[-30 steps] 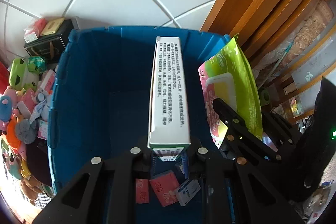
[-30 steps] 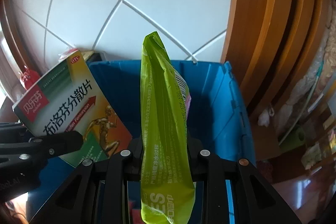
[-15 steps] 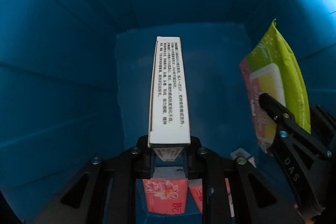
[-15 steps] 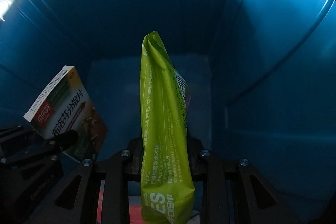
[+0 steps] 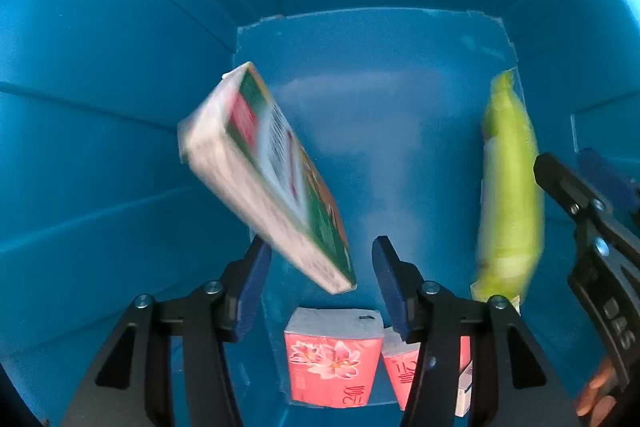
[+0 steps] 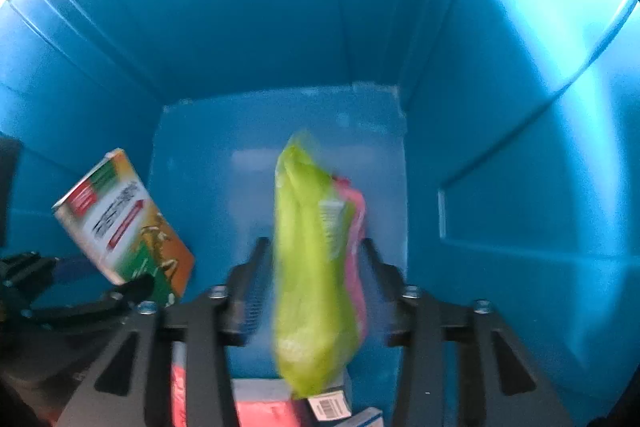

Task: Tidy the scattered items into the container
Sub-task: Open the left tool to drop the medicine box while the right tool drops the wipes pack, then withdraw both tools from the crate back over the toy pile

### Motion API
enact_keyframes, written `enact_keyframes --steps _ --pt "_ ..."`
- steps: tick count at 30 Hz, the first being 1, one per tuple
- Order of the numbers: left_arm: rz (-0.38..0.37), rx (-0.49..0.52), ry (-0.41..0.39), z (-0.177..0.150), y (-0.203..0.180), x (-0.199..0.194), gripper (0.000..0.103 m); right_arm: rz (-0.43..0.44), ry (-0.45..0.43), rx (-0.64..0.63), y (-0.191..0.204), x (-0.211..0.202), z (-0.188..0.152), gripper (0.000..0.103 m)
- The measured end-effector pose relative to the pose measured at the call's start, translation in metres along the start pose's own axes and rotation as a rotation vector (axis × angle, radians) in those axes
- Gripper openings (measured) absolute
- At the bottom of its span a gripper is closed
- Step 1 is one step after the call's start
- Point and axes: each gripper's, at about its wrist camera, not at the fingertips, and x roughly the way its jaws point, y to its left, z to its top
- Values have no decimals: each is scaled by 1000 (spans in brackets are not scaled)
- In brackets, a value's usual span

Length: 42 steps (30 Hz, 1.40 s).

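Note:
Both grippers are down inside the blue container. My left gripper is open; a white, green and orange medicine box is blurred and tilted, in mid-air between and above its fingers. It also shows in the right wrist view. My right gripper is open; a green wet-wipes pack is blurred, free between its fingers. The pack also shows in the left wrist view.
Pink tissue packs and small boxes lie on the container floor below the grippers. The blue walls close in on all sides. The right gripper's finger shows at the left wrist view's right edge.
Both grippers have opened. The medicine box has tipped out of the left fingers and the wipes pack has slipped from the right fingers; both are falling inside the container.

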Motion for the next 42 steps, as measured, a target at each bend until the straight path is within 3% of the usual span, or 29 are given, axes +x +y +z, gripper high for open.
enact_keyframes --steps 1,6,8,10,18,23,35,42 --pt "0 -6 5 -1 1 -1 52 -5 -4 -4 2 -3 0 64" --pt "17 -43 45 -10 9 -5 52 -10 31 -18 9 -3 -5 68" --pt "16 -39 36 -13 15 -13 52 -12 48 -28 9 -4 -8 78" --pt "10 -24 22 -20 12 -23 52 -22 57 -45 22 -3 11 82" --pt "-21 39 15 -51 23 -50 52 -91 107 -90 29 -4 13 84" --pt "-66 82 -24 -62 26 -74 52 -94 125 -140 35 -37 2 86" --pt "-131 171 -200 -121 40 -146 52 -69 -33 -149 41 -153 -28 87" --pt "-193 193 -285 -155 61 -180 52 -89 -135 -130 58 -215 -54 95"
